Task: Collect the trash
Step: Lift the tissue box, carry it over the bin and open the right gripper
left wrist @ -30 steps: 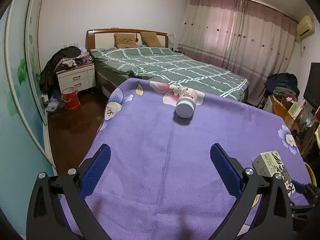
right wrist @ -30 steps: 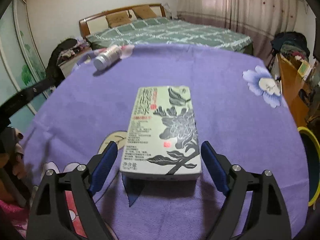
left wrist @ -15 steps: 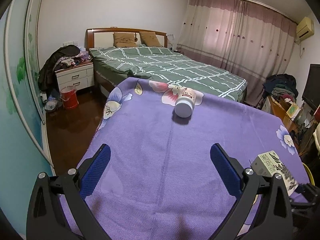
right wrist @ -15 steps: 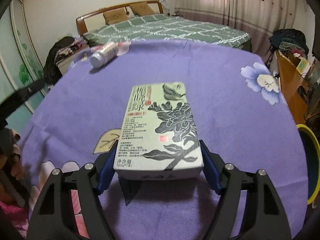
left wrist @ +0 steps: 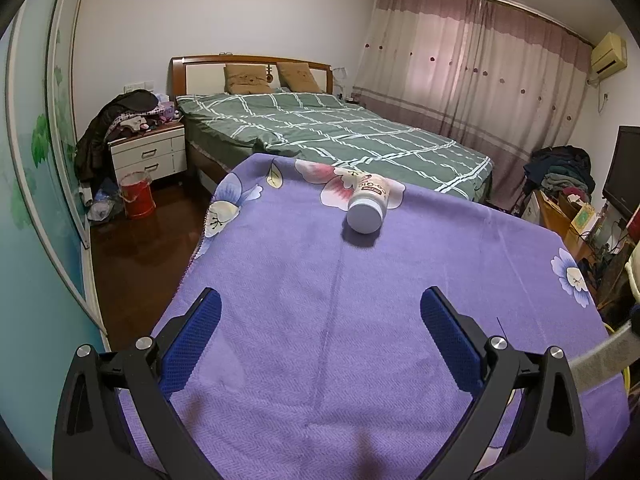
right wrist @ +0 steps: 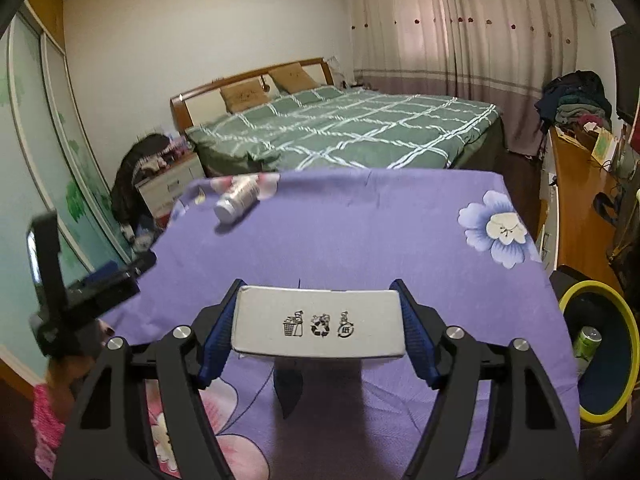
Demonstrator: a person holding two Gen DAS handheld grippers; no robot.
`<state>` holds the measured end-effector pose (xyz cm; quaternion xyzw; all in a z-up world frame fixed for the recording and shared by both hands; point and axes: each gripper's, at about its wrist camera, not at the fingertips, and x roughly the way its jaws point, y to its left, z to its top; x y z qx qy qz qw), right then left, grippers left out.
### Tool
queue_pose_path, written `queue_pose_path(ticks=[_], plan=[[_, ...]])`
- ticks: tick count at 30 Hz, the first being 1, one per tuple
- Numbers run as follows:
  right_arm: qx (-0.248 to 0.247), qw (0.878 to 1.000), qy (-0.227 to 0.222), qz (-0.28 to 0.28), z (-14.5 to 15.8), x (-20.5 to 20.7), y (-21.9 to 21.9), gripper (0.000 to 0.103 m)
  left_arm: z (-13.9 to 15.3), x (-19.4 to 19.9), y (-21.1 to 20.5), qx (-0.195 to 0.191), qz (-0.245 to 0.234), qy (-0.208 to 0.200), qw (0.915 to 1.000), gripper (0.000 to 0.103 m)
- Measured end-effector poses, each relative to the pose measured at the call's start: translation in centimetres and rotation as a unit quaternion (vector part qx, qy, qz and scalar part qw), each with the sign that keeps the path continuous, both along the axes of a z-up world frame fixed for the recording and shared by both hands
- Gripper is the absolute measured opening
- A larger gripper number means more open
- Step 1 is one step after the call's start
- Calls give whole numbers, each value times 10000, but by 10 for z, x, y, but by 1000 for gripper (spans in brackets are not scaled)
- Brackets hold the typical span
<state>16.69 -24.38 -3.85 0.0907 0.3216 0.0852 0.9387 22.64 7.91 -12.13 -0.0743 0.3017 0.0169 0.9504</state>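
Box: carton (right wrist: 318, 322) clamped across its width in the right gripper (right wrist: 318, 330), pads on both side faces, lifted clear of the cloth; end panel with recycling marks faces the camera.
Box handling: judged light and stiff, thin card that could dent if squeezed hard; smooth print may slip, so a hold across the short sides near the end suits it.
Bottle: white bottle (left wrist: 368, 208) lies on its side near the far edge of the cloth, cap toward the left gripper.
Bottle handling: likely light, rigid plastic, prone to roll; take it across the body.
Left gripper: (left wrist: 320, 336) wide apart, nothing between the pads, above the near part of the cloth.
Surface: purple floral cloth (right wrist: 360, 240), flat, soft.
Bin: yellow-rimmed bin (right wrist: 600, 352) beside the right edge, a can inside.
Room: bedroom; bed (left wrist: 320, 136) beyond the far edge, curtains behind.
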Motion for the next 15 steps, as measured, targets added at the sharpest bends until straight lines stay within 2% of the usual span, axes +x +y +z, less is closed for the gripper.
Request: queue_pose_path(ticks=[8,15], plan=[[136,9993,-191,-280,15,-11,-28,69,0,0,-1,9,0,1,10000,98],[172,9930,-342,-1119,24,-23,-92,69,0,0,-1,18,-3,8,10000,98]])
